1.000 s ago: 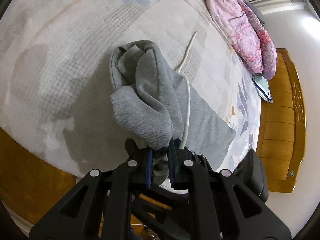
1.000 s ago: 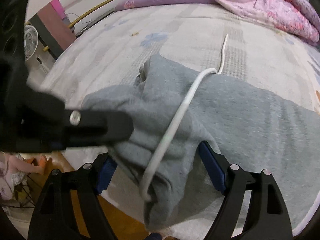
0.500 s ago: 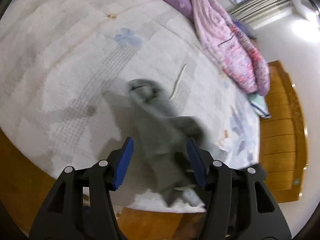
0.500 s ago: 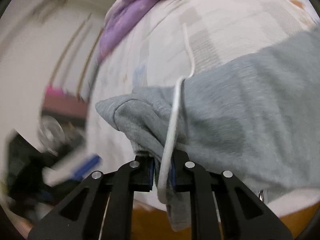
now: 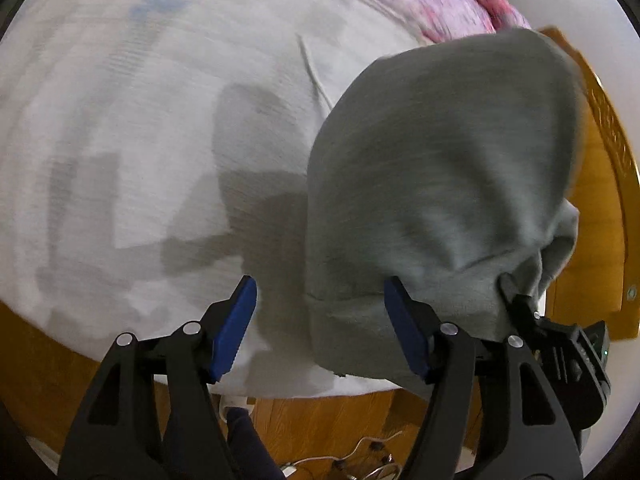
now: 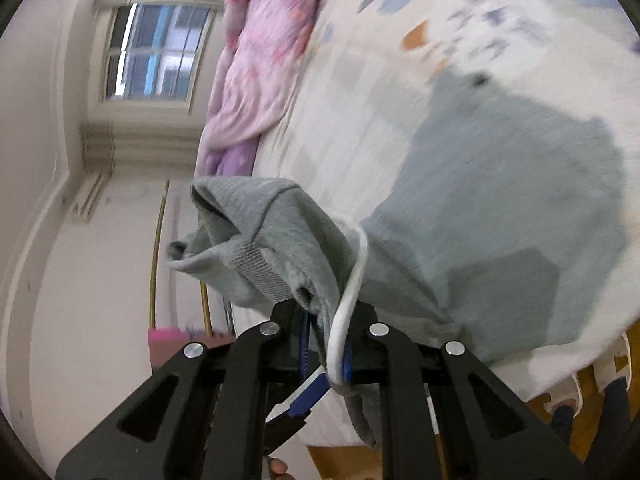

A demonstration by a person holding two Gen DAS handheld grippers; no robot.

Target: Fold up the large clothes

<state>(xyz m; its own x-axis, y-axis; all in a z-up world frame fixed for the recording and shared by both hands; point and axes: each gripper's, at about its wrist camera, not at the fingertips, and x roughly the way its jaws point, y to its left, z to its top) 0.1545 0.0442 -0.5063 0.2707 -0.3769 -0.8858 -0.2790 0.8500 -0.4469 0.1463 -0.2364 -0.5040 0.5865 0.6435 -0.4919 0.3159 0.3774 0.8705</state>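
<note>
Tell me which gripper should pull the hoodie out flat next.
Right. The right gripper is shut on the hoodie and its drawstring; the left gripper has just been opening, holding nothing.

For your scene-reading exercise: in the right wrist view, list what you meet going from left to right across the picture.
Window → pink quilt → right gripper clamped on the grey garment and its white drawstring → patterned bedsheet.

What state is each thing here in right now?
Left gripper: open, jaws just widened, pads touching nothing.
Right gripper: shut on the hoodie and its drawstring.
Hoodie: lifted at one bunched end, the rest draped over the bed.
Drawstring: looped through the right jaws.
Bed: sheet flat.
</note>
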